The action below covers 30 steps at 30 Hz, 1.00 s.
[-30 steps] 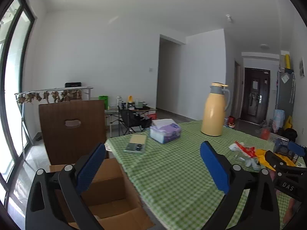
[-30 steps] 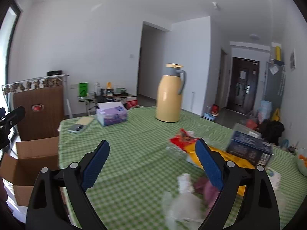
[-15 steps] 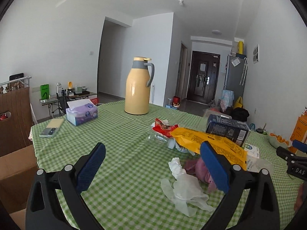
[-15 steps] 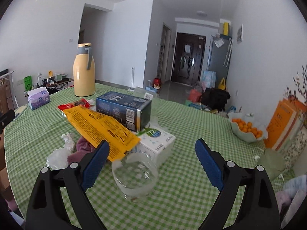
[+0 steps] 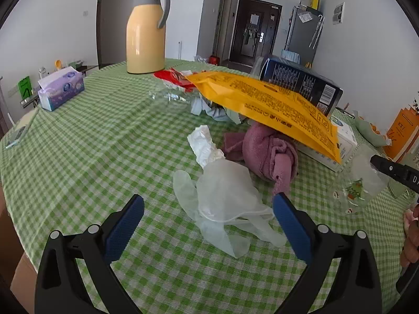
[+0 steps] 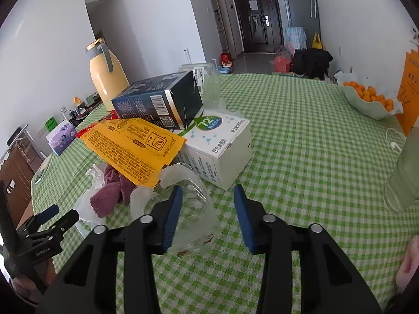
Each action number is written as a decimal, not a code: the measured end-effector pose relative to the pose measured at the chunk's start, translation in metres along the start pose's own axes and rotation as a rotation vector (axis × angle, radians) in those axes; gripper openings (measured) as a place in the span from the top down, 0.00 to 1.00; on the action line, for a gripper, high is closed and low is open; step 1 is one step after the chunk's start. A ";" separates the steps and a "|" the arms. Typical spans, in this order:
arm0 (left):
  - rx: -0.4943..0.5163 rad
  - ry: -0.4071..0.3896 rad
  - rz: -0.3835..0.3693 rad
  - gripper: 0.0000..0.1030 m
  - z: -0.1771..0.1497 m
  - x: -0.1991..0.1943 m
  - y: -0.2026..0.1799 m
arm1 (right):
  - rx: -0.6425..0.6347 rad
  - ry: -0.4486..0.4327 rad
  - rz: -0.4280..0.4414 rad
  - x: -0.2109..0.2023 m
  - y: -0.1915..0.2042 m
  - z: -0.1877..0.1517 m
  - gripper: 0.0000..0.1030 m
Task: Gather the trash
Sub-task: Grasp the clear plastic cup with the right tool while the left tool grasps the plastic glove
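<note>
On the green-checked desk [image 5: 78,157]: left tongs [image 5: 208,221] wide apart over a clear glove [image 5: 225,196], right tongs [image 6: 207,209] closing around a plastic cup [image 6: 191,209], not yet pinched.

Both cameras ride on the handheld grippers, close above the green checked tablecloth [image 5: 86,162], tilted down. The left view faces the yellow jug [image 5: 145,31] and door; the right looks from further right. Both share the orange packet [image 6: 133,147], pink cloth [image 5: 269,154] and clear cup [image 6: 188,204].

The walls [image 5: 52,13] are white and the room is bright. A dark door [image 6: 258,18] stands at the far end of a hallway, with a tall grey fridge [image 6: 303,7] beside it. A brown wooden chair [image 6: 15,172] sits by the table [image 6: 301,136] with the green checked cloth.
</note>
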<state>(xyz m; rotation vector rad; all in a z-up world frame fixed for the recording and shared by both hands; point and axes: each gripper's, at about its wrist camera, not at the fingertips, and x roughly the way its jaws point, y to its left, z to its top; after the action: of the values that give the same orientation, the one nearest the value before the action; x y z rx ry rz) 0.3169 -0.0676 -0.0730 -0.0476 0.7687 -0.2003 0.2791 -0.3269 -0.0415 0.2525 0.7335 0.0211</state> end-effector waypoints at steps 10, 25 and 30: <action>0.016 0.107 -0.009 0.82 0.000 0.034 -0.018 | -0.043 -0.062 0.019 -0.018 0.000 0.000 0.88; 0.020 -0.221 -0.042 0.96 0.020 -0.058 -0.004 | -0.137 -0.150 0.011 -0.043 0.037 0.011 0.88; -0.005 -0.267 0.039 0.96 0.022 -0.082 0.034 | -0.194 -0.153 0.050 -0.036 0.077 0.016 0.88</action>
<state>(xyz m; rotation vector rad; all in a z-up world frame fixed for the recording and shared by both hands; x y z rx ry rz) 0.2806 -0.0187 -0.0048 -0.0622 0.5040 -0.1508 0.2681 -0.2595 0.0116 0.0858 0.5679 0.1184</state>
